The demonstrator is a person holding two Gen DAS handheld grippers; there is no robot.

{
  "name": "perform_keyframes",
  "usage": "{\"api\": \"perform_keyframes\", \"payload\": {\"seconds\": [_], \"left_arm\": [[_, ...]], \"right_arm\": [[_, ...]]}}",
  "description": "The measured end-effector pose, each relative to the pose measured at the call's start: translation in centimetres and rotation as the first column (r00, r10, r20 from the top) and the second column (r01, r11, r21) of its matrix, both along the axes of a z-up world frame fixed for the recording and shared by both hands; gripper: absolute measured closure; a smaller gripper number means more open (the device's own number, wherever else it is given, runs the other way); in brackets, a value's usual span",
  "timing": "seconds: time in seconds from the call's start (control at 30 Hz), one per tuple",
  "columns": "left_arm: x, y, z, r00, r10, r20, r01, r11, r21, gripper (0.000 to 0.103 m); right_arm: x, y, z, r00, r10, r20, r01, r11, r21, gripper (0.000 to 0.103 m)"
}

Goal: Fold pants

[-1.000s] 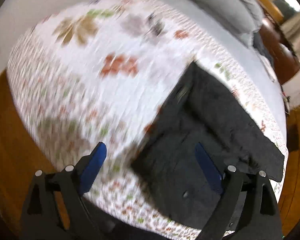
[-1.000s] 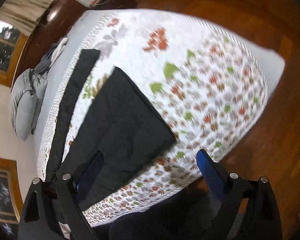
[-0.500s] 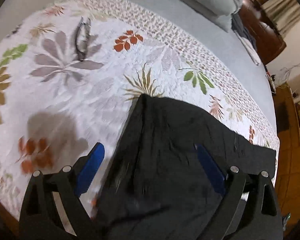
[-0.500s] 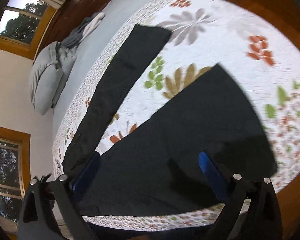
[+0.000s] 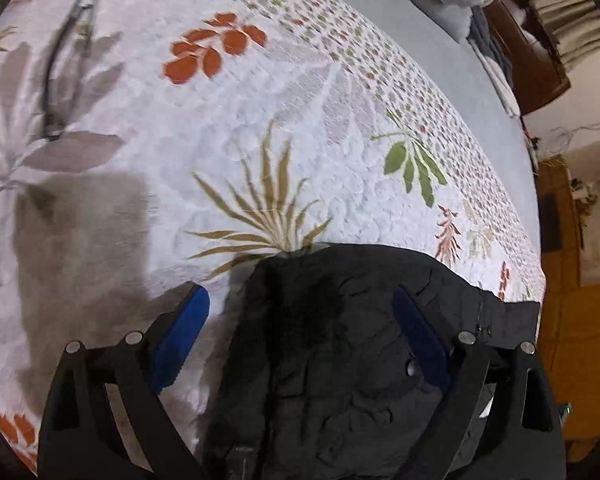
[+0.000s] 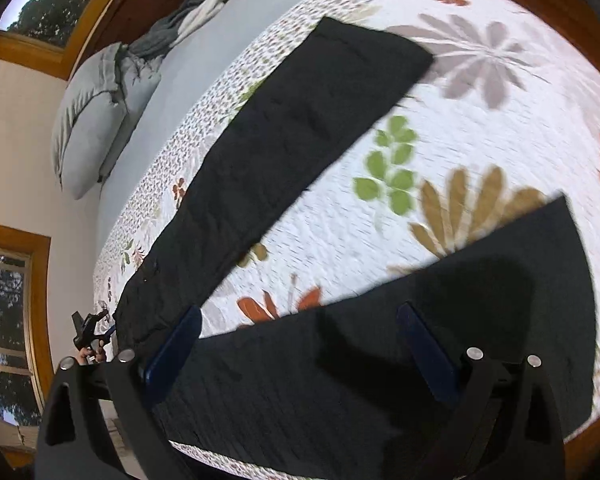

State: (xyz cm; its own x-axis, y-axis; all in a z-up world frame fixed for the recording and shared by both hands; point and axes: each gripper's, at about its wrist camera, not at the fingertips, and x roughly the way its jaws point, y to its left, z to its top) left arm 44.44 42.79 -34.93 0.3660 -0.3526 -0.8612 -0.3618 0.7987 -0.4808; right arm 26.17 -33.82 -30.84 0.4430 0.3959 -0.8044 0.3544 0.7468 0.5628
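Note:
Black pants lie spread flat on a white floral quilt. In the right wrist view the near leg (image 6: 400, 360) lies under my right gripper (image 6: 300, 344) and the far leg (image 6: 300, 132) stretches away towards the top. In the left wrist view the pants' waist end (image 5: 340, 360) lies under my left gripper (image 5: 300, 328), close above the cloth. Both grippers are open and empty, with blue pads. The left gripper also shows in the right wrist view (image 6: 94, 332), small, at the waist end.
The quilt (image 5: 260, 100) covers a bed with a grey sheet (image 5: 440, 40) and a grey pillow (image 6: 88, 120) at its head. Folded clothes (image 6: 188, 20) lie by the pillow. A dark wooden dresser (image 5: 536, 48) and wooden floor (image 5: 572, 320) border the bed.
Both grippers have moved forward and down over the bed, closer to the pants. The left now hovers at the waist end, the right over the near leg. Both stayed open.

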Motion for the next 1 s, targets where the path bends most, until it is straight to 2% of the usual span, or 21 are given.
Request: {"api": "perform_keyframes", "payload": {"seconds": [0.1,0.13,0.2,0.23,0.43,0.57,0.63,0.8,1.0], "left_arm": [[0.6,-1.2,-0.4,0.998,-0.063,0.008,0.064,0.998,-0.021,0.015],[0.7,-1.7,-0.5,0.996,-0.086,0.008,0.087,0.996,-0.024,0.021],[1.0,-2.1,-0.8,0.995,-0.104,0.003,0.104,0.994,-0.017,0.023],[1.0,-2.2,-0.9,0.994,-0.106,0.001,0.106,0.994,-0.017,0.028],[0.5,-1.1,-1.5,0.998,-0.059,-0.010,0.059,0.998,-0.014,0.059],[0.1,-0.5,-1.5,0.999,-0.042,-0.006,0.042,0.999,-0.022,0.071],[0.0,-0.5,-1.4,0.999,-0.034,-0.003,0.034,0.999,0.011,0.080],[-0.3,-0.8,-1.4,1.000,-0.013,0.010,0.013,0.999,0.049,0.083],[-0.2,-1.0,-1.8,1.000,0.008,0.002,-0.008,0.997,0.076,0.084]], "right_arm": [[2.6,0.8,0.0,0.999,0.046,0.007,-0.046,0.999,-0.016,0.004],[3.6,0.9,0.2,0.998,0.058,0.012,-0.058,0.998,-0.022,0.004],[5.4,0.8,0.4,0.997,0.080,0.020,-0.079,0.996,-0.029,0.004],[6.2,0.7,0.5,0.996,0.091,0.024,-0.090,0.995,-0.035,0.004],[11.9,-1.8,1.8,0.987,0.153,0.040,-0.148,0.984,-0.103,0.004],[15.1,-5.4,2.3,0.988,0.140,0.059,-0.135,0.986,-0.094,0.004],[17.2,-7.5,2.6,0.989,0.133,0.062,-0.126,0.986,-0.109,0.004],[22.9,-11.9,2.5,0.993,0.105,0.062,-0.096,0.987,-0.132,0.004],[29.9,-14.1,-0.7,0.989,0.144,-0.038,-0.149,0.969,-0.200,0.004]]}}
